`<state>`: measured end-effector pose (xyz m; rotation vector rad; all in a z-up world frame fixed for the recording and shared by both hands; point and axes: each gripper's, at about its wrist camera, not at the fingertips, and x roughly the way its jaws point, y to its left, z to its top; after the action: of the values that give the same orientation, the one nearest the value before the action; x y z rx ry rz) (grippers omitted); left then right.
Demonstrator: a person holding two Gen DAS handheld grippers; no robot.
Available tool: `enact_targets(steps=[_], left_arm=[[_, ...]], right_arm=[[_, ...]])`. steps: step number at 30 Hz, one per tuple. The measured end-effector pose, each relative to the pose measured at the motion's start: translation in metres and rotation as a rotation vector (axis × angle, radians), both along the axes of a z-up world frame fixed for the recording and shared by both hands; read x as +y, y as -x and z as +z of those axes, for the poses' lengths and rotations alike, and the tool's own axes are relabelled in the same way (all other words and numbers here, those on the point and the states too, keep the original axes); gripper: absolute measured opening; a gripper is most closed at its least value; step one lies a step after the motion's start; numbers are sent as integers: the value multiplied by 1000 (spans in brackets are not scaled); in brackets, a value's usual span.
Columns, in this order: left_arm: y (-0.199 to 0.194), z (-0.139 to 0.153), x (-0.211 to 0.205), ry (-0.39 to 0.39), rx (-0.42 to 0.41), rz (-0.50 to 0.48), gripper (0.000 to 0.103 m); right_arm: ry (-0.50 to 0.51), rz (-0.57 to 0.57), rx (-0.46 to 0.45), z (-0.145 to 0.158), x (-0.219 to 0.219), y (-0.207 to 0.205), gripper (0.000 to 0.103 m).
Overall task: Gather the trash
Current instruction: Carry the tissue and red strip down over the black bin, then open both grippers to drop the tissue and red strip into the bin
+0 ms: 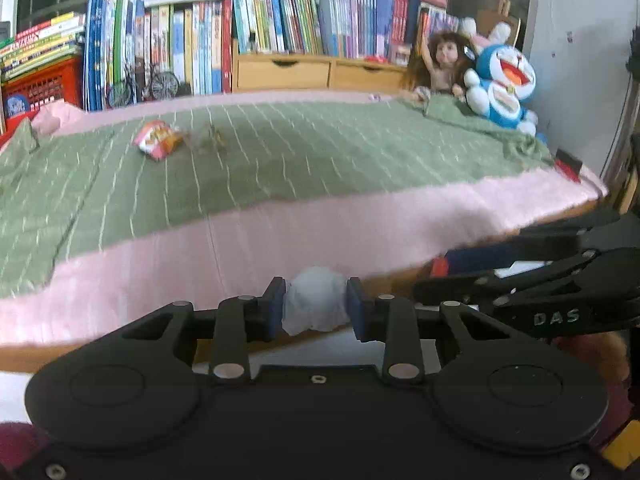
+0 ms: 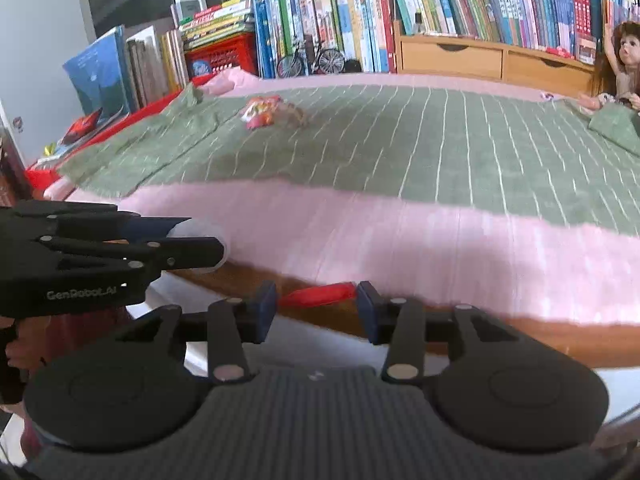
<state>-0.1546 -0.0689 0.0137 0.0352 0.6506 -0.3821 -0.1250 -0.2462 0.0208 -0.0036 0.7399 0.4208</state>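
The bed [image 1: 280,208], under a green striped blanket [image 1: 320,152] over pink bedding, carries what is likely the remaining trash: a snack wrapper [image 1: 157,139] toward ten o'clock, lying loose as if dropped. The left gripper [image 1: 316,308] is clamped on a crumpled white tissue [image 1: 316,300], probably to carry it off. The right gripper [image 2: 317,308] is closed on a red scrap [image 2: 320,294], near six o'clock.

Bed [image 1: 280,240] w/ green blanket [image 1: 320,152]; bookshelf [image 1: 260,20] behind; white wall [image 1: 580,60] rt.
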Motion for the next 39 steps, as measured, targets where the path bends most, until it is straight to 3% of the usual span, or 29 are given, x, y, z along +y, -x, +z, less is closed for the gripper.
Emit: enact_targets(steps=[4,7,12,18,28,39], left_arm=[[12,-11,-6,-44,-5,-13,31],[15,-20,-5,-4,69,-18,31],[19,-39,-7,-38,128,-22,31],[13,-68,-7,-74,228,-5,31],[-4,-113,-4,-66,388,29,31],[-12,-135,-3,-77,466,42,31]], right_arm=[[27,32,23,-6,4,11,48],[52,62,36,-11,8,22,48],[72,93,82,-24,13,31,48],[104,97,174,-46,20,27,48],[123,71,293,-80,22,20,49],[113,32,371,-104,25,15,50]])
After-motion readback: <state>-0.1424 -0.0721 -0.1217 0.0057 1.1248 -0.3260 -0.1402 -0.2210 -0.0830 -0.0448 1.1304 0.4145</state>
